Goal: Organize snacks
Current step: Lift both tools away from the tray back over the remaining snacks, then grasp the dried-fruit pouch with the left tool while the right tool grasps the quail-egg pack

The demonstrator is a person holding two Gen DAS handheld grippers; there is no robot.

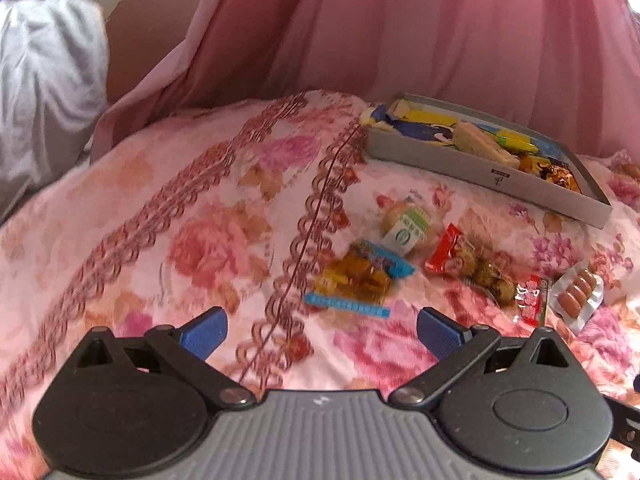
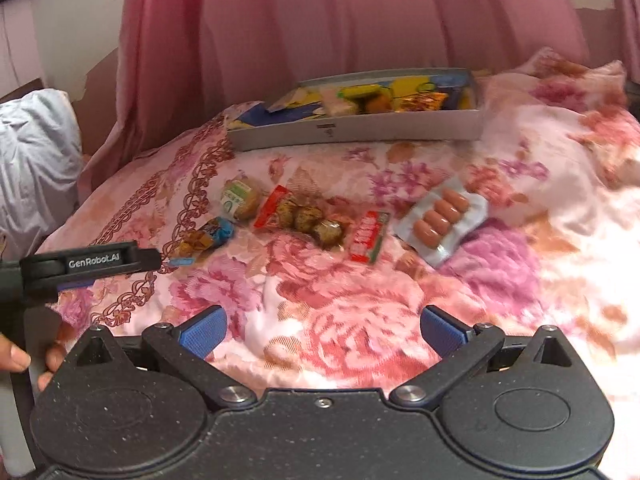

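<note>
Hovering over floral bed (image 2: 360, 320): left gripper (image 1: 322, 330) and right gripper (image 2: 324, 330), jaws apart (nothing held); four snack packets (image 2: 308, 216) loose before grey tray (image 2: 360, 132).

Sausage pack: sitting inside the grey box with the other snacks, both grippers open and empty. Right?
Not quite. The sausage pack is not in the grey box; it lies loose on the floral blanket in front of the box, as the right wrist view shows. The rest holds: the left gripper and the right gripper are both open and empty.
</note>
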